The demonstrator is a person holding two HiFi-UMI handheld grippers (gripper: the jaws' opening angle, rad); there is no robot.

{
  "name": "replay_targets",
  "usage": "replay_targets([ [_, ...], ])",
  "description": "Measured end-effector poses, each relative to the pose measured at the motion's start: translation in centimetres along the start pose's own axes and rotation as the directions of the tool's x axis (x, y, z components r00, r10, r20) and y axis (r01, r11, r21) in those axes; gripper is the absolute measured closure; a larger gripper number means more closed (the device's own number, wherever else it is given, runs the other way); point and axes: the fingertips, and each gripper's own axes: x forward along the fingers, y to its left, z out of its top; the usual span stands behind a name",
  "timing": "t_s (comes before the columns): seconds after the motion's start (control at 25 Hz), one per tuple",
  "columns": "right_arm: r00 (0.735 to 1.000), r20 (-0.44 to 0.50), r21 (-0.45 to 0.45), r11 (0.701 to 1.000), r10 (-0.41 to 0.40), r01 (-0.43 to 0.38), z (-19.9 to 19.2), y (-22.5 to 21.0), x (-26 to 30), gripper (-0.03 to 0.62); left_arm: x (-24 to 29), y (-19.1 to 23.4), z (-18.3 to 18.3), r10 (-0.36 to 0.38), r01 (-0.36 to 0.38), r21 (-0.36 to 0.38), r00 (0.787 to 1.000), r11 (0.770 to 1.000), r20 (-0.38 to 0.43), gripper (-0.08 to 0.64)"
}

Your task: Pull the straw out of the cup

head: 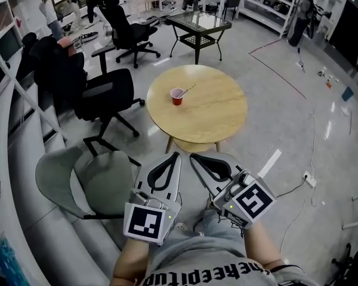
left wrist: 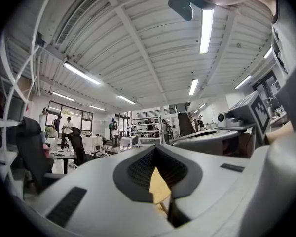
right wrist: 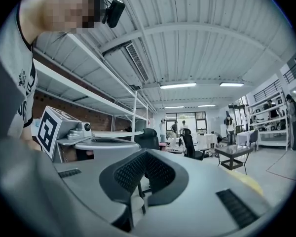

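A small red cup (head: 177,96) stands upright on the round wooden table (head: 215,112), left of its middle. A thin straw (head: 188,89) leans out of the cup toward the upper right. Both grippers are held close to the person's body, well short of the table's near edge and far from the cup. In the head view the left gripper (head: 176,155) and the right gripper (head: 193,156) each have their jaw tips together with nothing between them. The left gripper view (left wrist: 157,151) and the right gripper view (right wrist: 146,153) point up toward the room and ceiling, and neither shows the cup.
A grey-green chair (head: 89,177) stands close on the left, with black office chairs (head: 104,94) beyond it. A glass-topped side table (head: 198,21) is behind the round table. A power cable (head: 307,180) lies on the floor to the right. People stand far back.
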Motion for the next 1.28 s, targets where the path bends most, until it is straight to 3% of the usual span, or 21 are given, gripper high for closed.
replay_targets([
  [0.44,1.000,-0.007,0.034,0.999,-0.025,0.025,-1.1,-2.3,-0.7,0.577,2.3,-0.6,-0.8,-0.017,0.017,-0.016,1.000,1.000,-0.007,0.545],
  [1.04,0.995,-0.021,0.054,0.994,0.095,-0.093,-1.1,-13.7,3.1,0.577,13.9,1.9,-0.3,0.089,-0.090,-0.032,0.996,0.995,-0.026,0.545],
  [1.28,0.992,0.016,0.044,0.991,0.123,-0.124,-0.6,-17.3,4.3,0.577,17.2,2.6,-0.3,0.128,-0.130,-0.035,0.991,0.991,-0.038,0.545],
])
